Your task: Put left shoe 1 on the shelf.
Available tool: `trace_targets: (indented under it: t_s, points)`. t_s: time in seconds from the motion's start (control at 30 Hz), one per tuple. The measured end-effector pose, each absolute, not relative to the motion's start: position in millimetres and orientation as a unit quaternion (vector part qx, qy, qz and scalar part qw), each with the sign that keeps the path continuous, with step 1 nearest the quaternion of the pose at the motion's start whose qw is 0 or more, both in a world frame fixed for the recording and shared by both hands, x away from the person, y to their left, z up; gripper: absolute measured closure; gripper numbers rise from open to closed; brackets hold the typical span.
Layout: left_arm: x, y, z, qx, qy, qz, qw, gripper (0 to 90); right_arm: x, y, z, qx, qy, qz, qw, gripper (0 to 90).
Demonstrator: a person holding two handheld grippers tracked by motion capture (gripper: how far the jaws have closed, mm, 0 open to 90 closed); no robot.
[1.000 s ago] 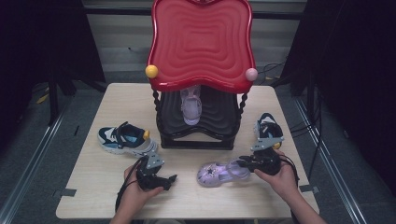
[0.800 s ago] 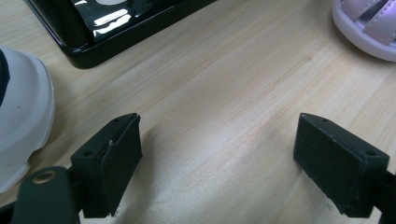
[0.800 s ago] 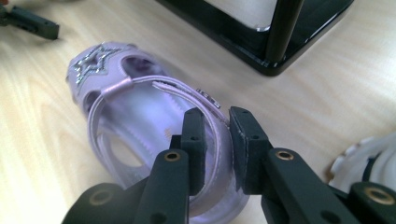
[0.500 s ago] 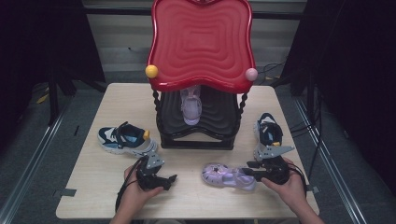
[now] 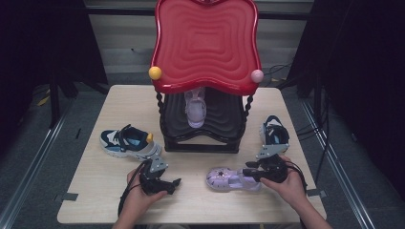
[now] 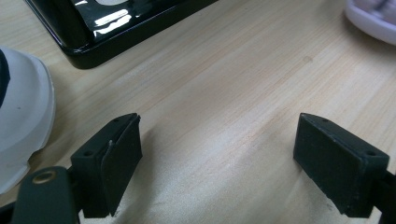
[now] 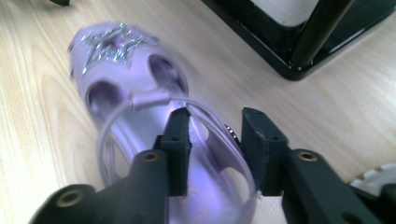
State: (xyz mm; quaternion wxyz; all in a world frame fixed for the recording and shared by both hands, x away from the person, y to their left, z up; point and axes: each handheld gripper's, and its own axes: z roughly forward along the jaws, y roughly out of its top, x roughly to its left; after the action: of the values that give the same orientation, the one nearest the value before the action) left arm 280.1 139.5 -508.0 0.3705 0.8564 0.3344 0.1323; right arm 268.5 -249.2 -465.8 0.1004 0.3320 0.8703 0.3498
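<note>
In the high view, a light wooden table (image 5: 95, 200) stands in a dark room with black curtains on both sides and grey floor around it. A black shoe rack (image 5: 200, 138) with a red wavy top (image 5: 206, 43) stands at the middle of the far half, and one pale sandal (image 5: 195, 107) rests on its shelf. A blue sneaker (image 5: 126, 142) lies left of the rack, a dark sandal (image 5: 274, 133) right of it. The purple sandal (image 5: 229, 179) lies near the front edge, right of centre, with bare wood between it and the left gripper (image 5: 165, 183).

In the left gripper view, the jaws stand wide apart over bare wood, holding nothing; the rack base (image 6: 116, 28) is ahead.

In the right gripper view, the right gripper (image 7: 215, 140) has just been closing; one jaw is inside the purple sandal's side wall (image 7: 243, 182), the other outside, and I cannot tell whether the pads press it
</note>
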Motion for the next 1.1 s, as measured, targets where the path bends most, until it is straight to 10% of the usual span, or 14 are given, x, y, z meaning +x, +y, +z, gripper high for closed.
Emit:
trace_targets:
  t_s: [0.63,1.1]
  points:
    - [280.9,139.6,-508.0,0.857,0.331,0.134,0.371,14.8,253.1,-253.4,-467.5,0.392,0.823,0.389,0.135,77.4]
    - [280.9,139.6,-508.0,0.857,0.331,0.134,0.371,14.8,243.0,-253.3,-470.6,0.378,0.818,0.412,0.137,60.2]
